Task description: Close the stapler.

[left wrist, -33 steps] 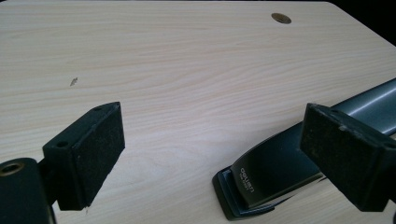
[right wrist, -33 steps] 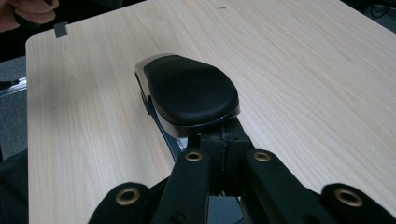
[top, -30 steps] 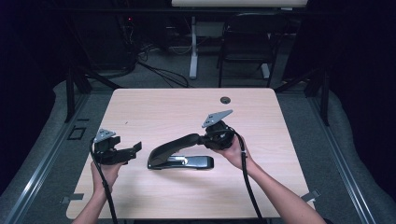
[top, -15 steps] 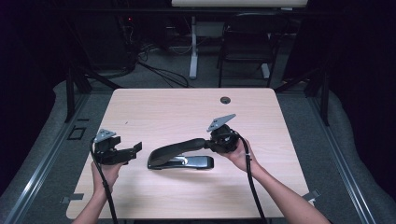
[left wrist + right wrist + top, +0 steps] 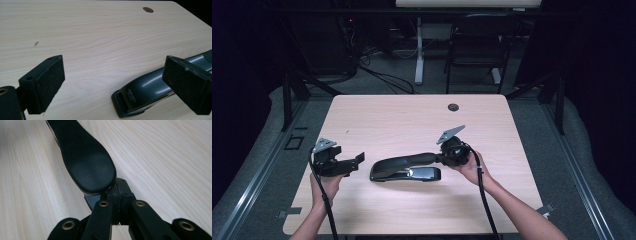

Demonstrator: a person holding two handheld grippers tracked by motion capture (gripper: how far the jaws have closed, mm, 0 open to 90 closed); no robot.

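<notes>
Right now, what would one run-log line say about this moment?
left gripper: open, beside stapler front | right gripper: fingers shut, at stapler handle's rear end | table: wooden

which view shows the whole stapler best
The high view: the stapler lies whole on the table, its raised arm reaching to the right tool. The left gripper view catches just its front end with the brand lettering; the right gripper view gives a close look along its black handle.

Black tongs (image 5: 357,161) with brass rivets, grey three-cornered plates, trailing black cables.
</notes>
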